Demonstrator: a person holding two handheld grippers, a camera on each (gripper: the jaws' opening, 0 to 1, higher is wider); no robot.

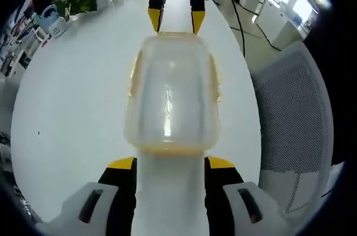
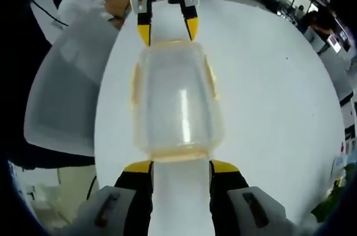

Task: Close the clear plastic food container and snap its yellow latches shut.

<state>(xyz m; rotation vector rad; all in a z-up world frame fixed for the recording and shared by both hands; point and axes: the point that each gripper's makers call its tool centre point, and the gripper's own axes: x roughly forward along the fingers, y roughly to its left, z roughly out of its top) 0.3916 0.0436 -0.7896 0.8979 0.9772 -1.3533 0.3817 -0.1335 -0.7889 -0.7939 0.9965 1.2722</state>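
On the white bench [image 1: 67, 113], between the two grippers, the clear plastic food container [image 1: 170, 96] is sitting with its lid on and nothing visible inside. The left gripper [image 1: 170, 164] and right gripper [image 2: 181, 164] are facing each other at its two short ends, jaws spread and pinching nothing, probably lining up to press the end latches. The yellow latches [image 1: 214, 82] along its sides are showing faintly; whether they are snapped, I cannot tell.
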